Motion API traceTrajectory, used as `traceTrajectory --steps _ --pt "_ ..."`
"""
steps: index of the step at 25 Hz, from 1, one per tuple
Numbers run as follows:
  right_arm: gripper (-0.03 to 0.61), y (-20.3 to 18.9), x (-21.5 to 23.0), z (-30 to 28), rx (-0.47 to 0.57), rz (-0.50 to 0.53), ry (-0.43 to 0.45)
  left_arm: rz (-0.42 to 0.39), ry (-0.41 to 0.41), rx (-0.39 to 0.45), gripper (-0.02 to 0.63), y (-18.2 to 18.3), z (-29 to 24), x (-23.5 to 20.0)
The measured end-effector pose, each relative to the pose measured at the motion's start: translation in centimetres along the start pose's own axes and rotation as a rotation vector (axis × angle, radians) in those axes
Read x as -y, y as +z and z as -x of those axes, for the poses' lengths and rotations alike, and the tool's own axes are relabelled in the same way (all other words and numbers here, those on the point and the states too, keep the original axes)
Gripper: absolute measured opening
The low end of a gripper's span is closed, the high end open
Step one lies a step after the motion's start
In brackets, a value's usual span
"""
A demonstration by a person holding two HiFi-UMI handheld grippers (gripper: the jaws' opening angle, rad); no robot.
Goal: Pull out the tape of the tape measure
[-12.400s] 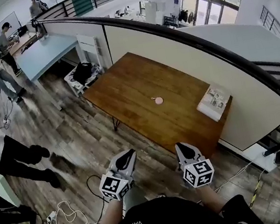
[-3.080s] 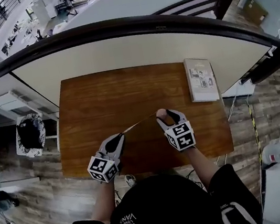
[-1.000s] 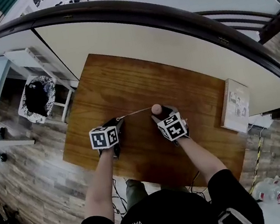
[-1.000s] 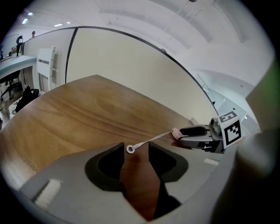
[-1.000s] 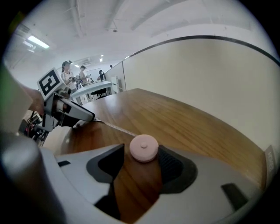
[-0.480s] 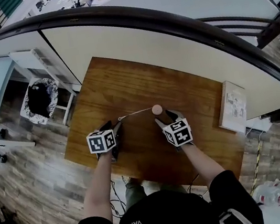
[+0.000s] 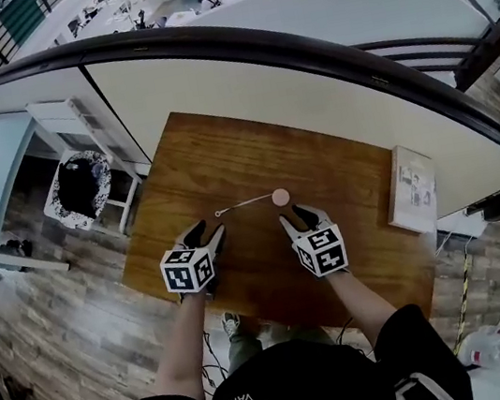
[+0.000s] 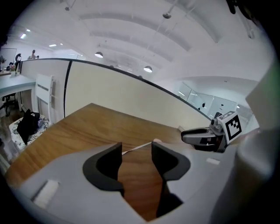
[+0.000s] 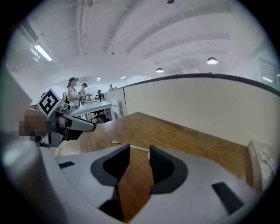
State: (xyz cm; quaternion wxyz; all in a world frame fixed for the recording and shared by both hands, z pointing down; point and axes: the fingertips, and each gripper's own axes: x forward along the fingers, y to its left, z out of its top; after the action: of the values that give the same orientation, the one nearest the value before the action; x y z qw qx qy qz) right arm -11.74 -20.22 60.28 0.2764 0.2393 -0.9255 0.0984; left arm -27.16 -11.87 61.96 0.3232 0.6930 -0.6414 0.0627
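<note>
The pink tape measure (image 7: pixel 280 197), its tape (image 7: pixel 246 203) drawn out, lies just beyond both empty claws. The left gripper (image 7: pixel 208 233) has just widened its jaws; the right gripper (image 7: pixel 294 216) has just narrowed its own, though they are apart.

Holds left gripper (image 7: pixel 208 231) and right gripper (image 7: pixel 293 216) out front, side by side and apart, both tipped forward and down. Reaches with bare left forearm (image 7: pixel 189 333) and right forearm (image 7: pixel 352 289) nearly straight. Has left jaws apart, just been opening; right jaws apart, just been closing. Grips nothing in either.
</note>
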Motion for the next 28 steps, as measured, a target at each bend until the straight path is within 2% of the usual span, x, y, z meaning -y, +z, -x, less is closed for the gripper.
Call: traceTrajectory --steps 8,17,21,28 --pt "0.083 2.6 -1.8 4.6 0.125 -0.058 -0.016 -0.058 -0.025 0.098 0.189 1.1 3.3 3.7" --pt "0.035 4.7 -4.4 8.8 0.247 -0.109 -0.001 -0.122 -0.051 0.207 0.044 3.2 7.1 6.8" --pt "0.023 5.0 -5.4 10.5 0.272 -0.118 0.009 -0.157 -0.055 0.237 0.014 3.7 8.7 7.9" --pt "0.014 4.5 -6.8 11.9 0.262 -0.120 -0.004 -0.192 -0.111 0.249 0.011 3.4 10.9 9.0"
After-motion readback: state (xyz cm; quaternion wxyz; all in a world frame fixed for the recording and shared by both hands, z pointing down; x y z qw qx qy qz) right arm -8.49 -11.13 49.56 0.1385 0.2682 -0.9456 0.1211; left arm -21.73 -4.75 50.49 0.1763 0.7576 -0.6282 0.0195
